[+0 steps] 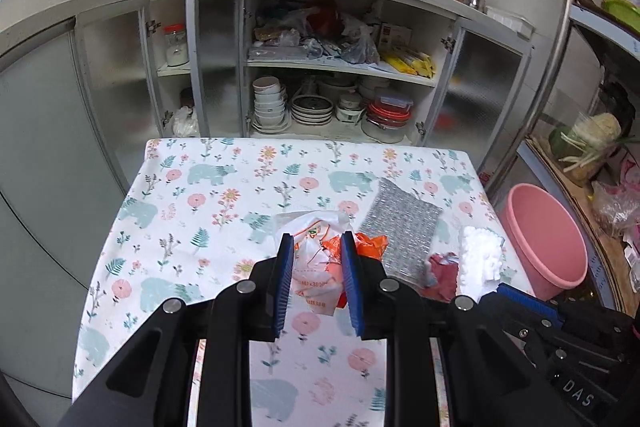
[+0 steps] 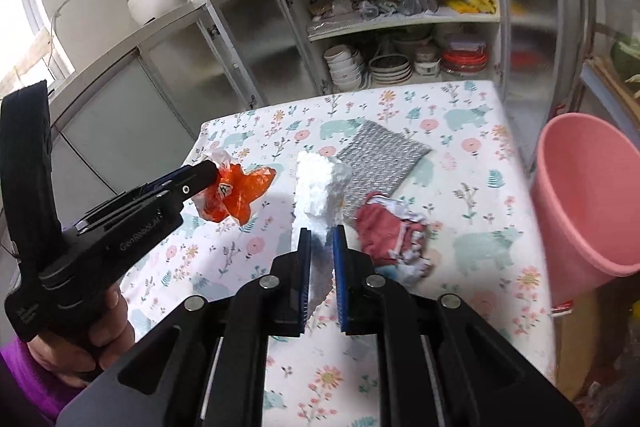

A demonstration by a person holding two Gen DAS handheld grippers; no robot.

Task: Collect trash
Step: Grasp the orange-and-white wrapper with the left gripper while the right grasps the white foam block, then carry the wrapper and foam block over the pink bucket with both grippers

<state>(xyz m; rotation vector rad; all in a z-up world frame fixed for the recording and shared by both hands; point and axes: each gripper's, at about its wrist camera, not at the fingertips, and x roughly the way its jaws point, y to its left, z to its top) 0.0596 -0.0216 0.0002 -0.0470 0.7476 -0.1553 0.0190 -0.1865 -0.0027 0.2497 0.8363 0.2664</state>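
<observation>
My left gripper [image 1: 318,243] is shut on a crumpled orange-and-white plastic bag [image 1: 320,263] and holds it above the floral tablecloth [image 1: 200,211]. It also shows at the left of the right wrist view [image 2: 208,167] with the bag [image 2: 240,195] hanging from its tip. My right gripper [image 2: 322,237] is shut on a white foam chunk [image 2: 320,183], held upright above the table; the chunk also shows in the left wrist view [image 1: 480,259]. A crumpled red-and-white wrapper [image 2: 392,239] lies on the cloth just right of the foam.
A pink plastic bucket [image 2: 588,195] stands on the floor beside the table's right edge. A grey woven mat [image 2: 380,155] lies on the cloth behind the wrapper. Open kitchen cabinets [image 1: 320,87] with bowls and bags stand behind the table. A shelf rack [image 1: 592,155] is at the right.
</observation>
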